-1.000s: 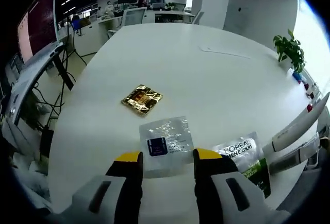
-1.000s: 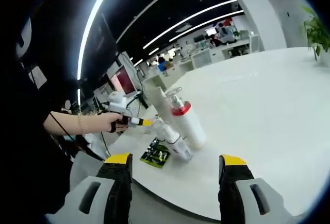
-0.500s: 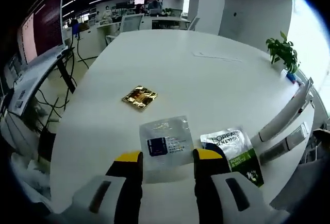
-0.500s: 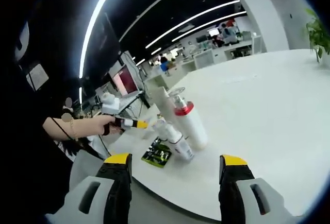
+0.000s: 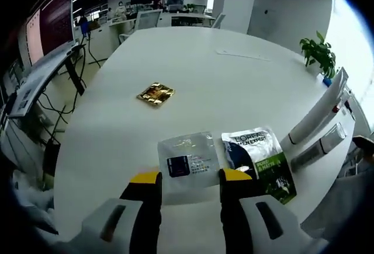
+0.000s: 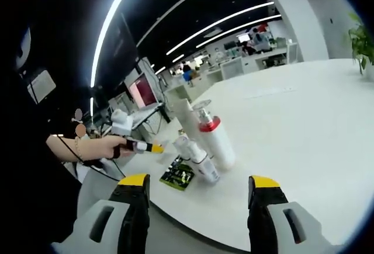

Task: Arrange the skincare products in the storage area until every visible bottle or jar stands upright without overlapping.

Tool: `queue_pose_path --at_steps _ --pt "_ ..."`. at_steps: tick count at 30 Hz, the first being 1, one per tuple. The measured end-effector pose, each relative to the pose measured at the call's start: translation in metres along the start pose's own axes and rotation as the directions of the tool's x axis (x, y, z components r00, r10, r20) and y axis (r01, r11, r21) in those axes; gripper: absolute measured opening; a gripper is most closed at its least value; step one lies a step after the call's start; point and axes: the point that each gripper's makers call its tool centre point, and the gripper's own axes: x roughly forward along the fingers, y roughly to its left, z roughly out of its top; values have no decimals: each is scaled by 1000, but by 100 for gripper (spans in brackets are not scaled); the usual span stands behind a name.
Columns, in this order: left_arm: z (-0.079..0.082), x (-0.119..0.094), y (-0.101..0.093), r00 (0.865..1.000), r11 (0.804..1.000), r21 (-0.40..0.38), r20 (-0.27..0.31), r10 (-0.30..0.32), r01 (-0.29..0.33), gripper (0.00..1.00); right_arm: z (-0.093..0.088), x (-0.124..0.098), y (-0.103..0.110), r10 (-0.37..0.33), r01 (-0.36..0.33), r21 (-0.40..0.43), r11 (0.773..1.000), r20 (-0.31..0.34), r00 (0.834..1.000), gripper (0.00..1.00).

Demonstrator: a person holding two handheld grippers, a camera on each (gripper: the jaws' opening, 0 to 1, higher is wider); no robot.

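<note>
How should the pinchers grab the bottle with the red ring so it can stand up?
Probably grip the white bottle with the red collar across its round body, below the collar. It lies tilted on the white table, close against the smaller white tubes, so come from its free side with the right gripper.

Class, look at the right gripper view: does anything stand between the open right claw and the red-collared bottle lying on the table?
Nothing visible does. Bare white table runs from the right claw up to the red-collared bottle; a smaller tube and a green sachet lie on its left side.
</note>
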Motion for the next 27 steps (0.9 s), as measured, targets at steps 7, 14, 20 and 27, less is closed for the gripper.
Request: queue_pose_path --at_steps 7,14,20,27 --pt "-12 -3 -7 1000 1000 12 -29 -7 8 35 1 -1 0 -3 3 -5 1000 6 1000 69" --pt "-24 -1 -10 998 1000 10 -53 -17 17 35 0 -1 0 -4 4 -7 1000 7 1000 68" --pt "-33 -4 -11 997 1000 12 -76 -17 18 36 0 -1 0 -2 2 -11 1000 3 1000 68" --pt "-49 -9 -14 991 1000 13 -128 -21 23 36 -1 0 2 0 0 -12 1000 0 1000 67"
